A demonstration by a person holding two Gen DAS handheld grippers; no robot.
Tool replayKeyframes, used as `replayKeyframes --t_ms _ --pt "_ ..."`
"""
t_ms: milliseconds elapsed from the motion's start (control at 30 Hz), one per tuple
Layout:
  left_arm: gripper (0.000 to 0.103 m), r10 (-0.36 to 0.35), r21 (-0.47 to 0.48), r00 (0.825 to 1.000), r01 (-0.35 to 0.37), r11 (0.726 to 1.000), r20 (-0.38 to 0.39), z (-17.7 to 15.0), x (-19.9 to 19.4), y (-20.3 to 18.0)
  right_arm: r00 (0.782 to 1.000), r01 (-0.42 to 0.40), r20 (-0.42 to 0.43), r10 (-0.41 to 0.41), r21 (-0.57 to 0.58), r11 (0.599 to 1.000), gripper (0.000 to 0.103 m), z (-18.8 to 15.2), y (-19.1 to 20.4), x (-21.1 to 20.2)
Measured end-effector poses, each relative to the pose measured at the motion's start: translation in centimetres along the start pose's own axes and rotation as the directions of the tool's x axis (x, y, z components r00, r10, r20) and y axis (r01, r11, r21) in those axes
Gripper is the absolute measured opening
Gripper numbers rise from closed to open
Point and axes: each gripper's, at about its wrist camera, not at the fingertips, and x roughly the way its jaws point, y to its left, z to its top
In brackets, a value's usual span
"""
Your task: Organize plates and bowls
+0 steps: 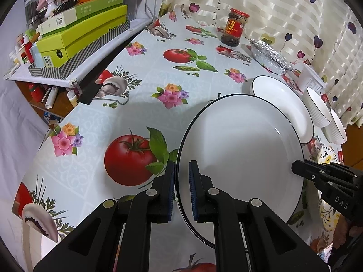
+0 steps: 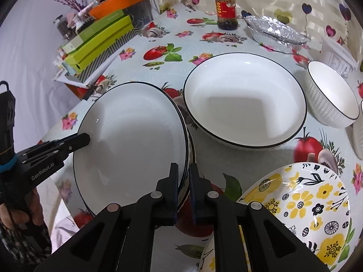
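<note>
The worktop [image 2: 145, 36], under a tomato-print cloth, carries a sauce jar [image 2: 225, 9] and foil tray [image 2: 276, 34] toward its far edge, white plates [image 2: 131, 136], bowls [image 2: 245, 104] mid-surface, a yellow-flowered plate [image 2: 299, 204] nearest
</note>
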Motion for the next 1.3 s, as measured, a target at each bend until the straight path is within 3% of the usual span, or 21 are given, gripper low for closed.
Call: replayKeyframes --t_ms 200,900,1033,1300 --pt "0.012 -0.008 0.004 1.0 0.008 1.0 0.009 0.1 -0.2 -0.2 0.999 0.037 0.003 -0.037 -0.027 0.999 0.011 -0.1 0.1 0.2" --pt "0.013 -0.015 -0.007 1.0 0.015 1.0 0.025 0.8 -0.3 -0.1 0.999 0.052 0.008 -0.052 -0.075 0.996 0.016 -0.5 0.7 0.3" --pt "0.013 -0.042 -0.005 0.998 0.042 0.999 0.037 1.5 -0.5 -0.3 0.997 0.035 0.066 -0.03 -0.073 0.997 0.025 -0.1 0.6 -1.0" --pt "0.013 -0.063 0.012 0.997 0.062 0.998 0.041 2.7 -0.4 -1.4 0.995 0.025 0.095 -0.018 -0.068 0.997 0.026 0.9 0.4 -1.8"
